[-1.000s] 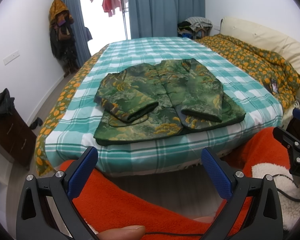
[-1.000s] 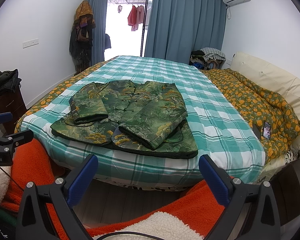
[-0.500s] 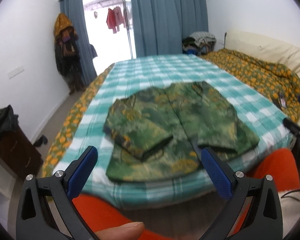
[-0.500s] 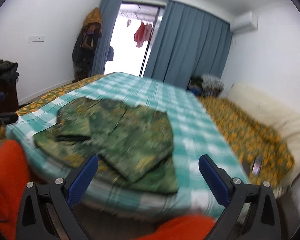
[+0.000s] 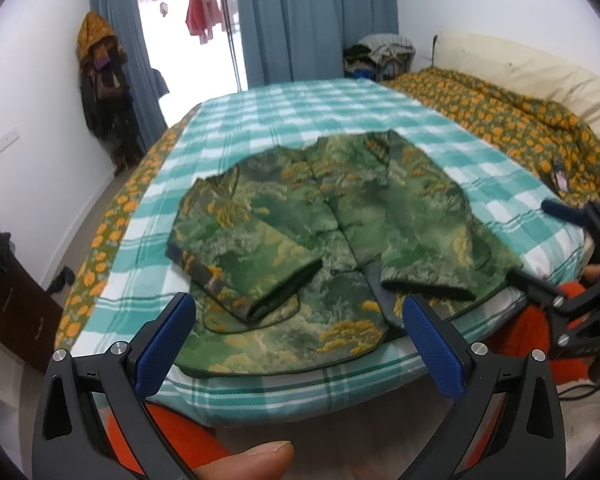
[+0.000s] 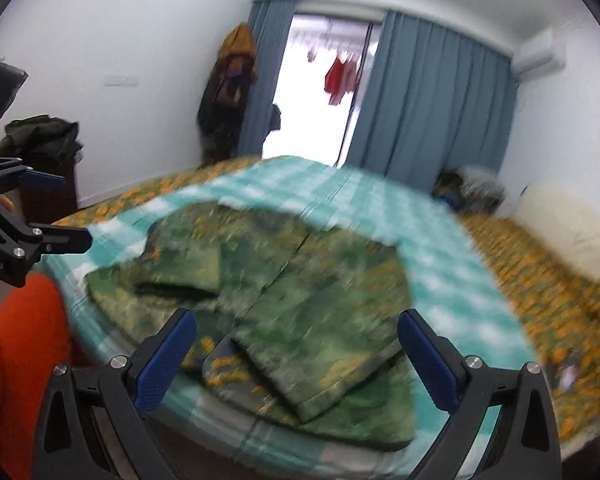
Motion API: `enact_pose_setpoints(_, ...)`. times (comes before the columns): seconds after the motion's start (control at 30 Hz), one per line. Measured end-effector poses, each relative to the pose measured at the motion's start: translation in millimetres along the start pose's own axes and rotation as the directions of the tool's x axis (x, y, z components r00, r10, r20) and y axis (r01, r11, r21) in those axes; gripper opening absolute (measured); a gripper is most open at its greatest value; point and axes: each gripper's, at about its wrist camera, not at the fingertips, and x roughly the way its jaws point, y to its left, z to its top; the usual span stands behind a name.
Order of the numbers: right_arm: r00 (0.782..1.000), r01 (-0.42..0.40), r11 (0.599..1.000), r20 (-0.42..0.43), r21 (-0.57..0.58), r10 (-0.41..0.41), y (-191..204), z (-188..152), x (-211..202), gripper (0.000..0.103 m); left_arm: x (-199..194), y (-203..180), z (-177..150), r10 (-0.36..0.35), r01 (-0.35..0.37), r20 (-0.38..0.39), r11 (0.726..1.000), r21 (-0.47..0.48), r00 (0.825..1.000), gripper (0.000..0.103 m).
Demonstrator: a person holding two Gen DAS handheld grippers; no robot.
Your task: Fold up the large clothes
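on the checked bed (image 5: pixel 339 108), green jacket (image 5: pixel 323 240) lying flat, hem toward the cameras, collar away, both grippers' jaws wide, empty

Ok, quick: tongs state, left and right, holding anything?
Left tongs: open, empty, above the jacket hem.
Right tongs: open, empty, also over the jacket.

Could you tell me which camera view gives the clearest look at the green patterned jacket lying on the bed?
The left wrist view: the green jacket is fairly sharp there, both sleeves folded across its front, the hem near the edge of the bed. The right wrist view shows the same jacket closer but smeared by motion blur.
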Motion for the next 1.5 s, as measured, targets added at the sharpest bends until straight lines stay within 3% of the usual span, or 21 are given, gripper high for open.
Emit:
enact_pose_setpoints(0.07, 0.998, -0.016, 1.000, -0.064, 0.009, 0.016, -1.6, -8.9, 16.0, 0.102, 6.6, -1.2, -2.2, 0.008, -0.008, -0.017, 1.000, 0.000, 1.000, 0.103)
enact_pose_setpoints(0.17, 0.993, 0.015, 1.000, -0.113, -0.006, -0.015, -7.2, -19.5, 33.3, 0.102, 16.5, 2.9, -7.6, 0.012, -0.013, -0.049, 1.000, -0.018, 0.999, 0.103)
enact_pose_setpoints(0.33, 0.985, -0.020, 1.000, -0.173, 0.009, 0.022, -14.0, -29.7, 65.4, 0.103, 32.3, 13.4, -14.8, 0.030, -0.034, -0.083, 0.998, -0.044, 0.996, 0.103)
enact_pose_setpoints(0.5, 0.975, -0.073, 0.992, -0.218, -0.099, 0.050, 11.1, -34.3, 115.7, 0.102, 44.5, 14.3, -19.4, 0.005, -0.012, -0.120, 0.998, -0.055, 0.993, 0.103)
enact_pose_setpoints(0.63, 0.953, -0.065, 0.989, -0.302, -0.133, 0.022, 15.5, -43.8, 164.1, 0.101, 48.1, 13.3, -21.9, 0.001, -0.007, -0.131, 0.999, -0.046, 0.991, 0.103)
enact_pose_setpoints(0.73, 0.935, -0.075, 0.995, -0.351, -0.058, 0.050, -1.5, -46.1, 183.7, 0.075, 53.4, 13.7, -24.2, 0.000, -0.006, -0.146, 0.999, -0.044, 0.989, 0.103)
enact_pose_setpoints(0.77, 0.933, -0.084, 0.996, -0.353, -0.028, 0.069, -5.2, -45.1, 184.4, 0.059, 56.1, 13.4, -25.2, -0.001, -0.006, -0.155, 0.999, -0.045, 0.988, 0.103)
enact_pose_setpoints(0.8, 0.935, -0.098, 0.995, -0.343, 0.009, 0.095, -11.0, -42.4, 180.0, 0.035, 57.8, 13.3, -25.4, -0.003, -0.004, -0.161, 0.999, -0.045, 0.987, 0.103)
enact_pose_setpoints(0.87, 0.945, -0.090, 0.995, -0.314, 0.034, 0.096, -17.1, -37.1, 167.8, 0.014, 62.7, 12.1, -26.0, -0.006, -0.002, -0.175, 0.999, -0.046, 0.985, 0.103)
enact_pose_setpoints(1.0, 0.971, -0.073, 0.993, -0.221, 0.098, 0.093, -37.7, -19.4, 128.3, 0.013, 68.6, 6.8, -24.2, -0.015, 0.008, -0.189, 0.999, -0.039, 0.982, 0.103)
enact_pose_setpoints(1.17, 0.994, 0.019, 0.990, -0.109, 0.141, -0.003, -81.9, 2.5, 83.0, 0.013, 70.0, 0.2, -19.1, -0.010, 0.009, -0.184, 1.000, -0.005, 0.983, 0.103)
enact_pose_setpoints(1.27, 0.992, 0.117, 0.979, -0.059, 0.169, -0.109, -125.2, 16.0, 63.1, 0.012, 70.2, 2.6, -13.3, 0.006, -0.004, -0.173, 1.000, 0.010, 0.985, 0.103)
enact_pose_setpoints(1.4, 0.958, 0.285, 0.935, -0.053, 0.210, -0.280, -205.4, 26.8, 47.9, 0.012, 73.2, 18.9, 1.9, 0.026, -0.024, -0.143, 1.000, 0.012, 0.989, 0.103)
enact_pose_setpoints(1.47, 0.919, 0.394, 0.891, -0.078, 0.225, -0.387, -248.7, 25.9, 48.8, 0.013, 77.2, 29.3, 10.8, 0.018, -0.015, -0.118, 1.000, 0.026, 0.993, 0.103)
enact_pose_setpoints(1.5, 0.890, 0.456, 0.863, -0.111, 0.218, -0.442, -273.2, 21.6, 51.5, 0.019, 81.5, 33.8, 14.8, 0.009, -0.004, -0.108, 0.999, 0.048, 0.994, 0.103)
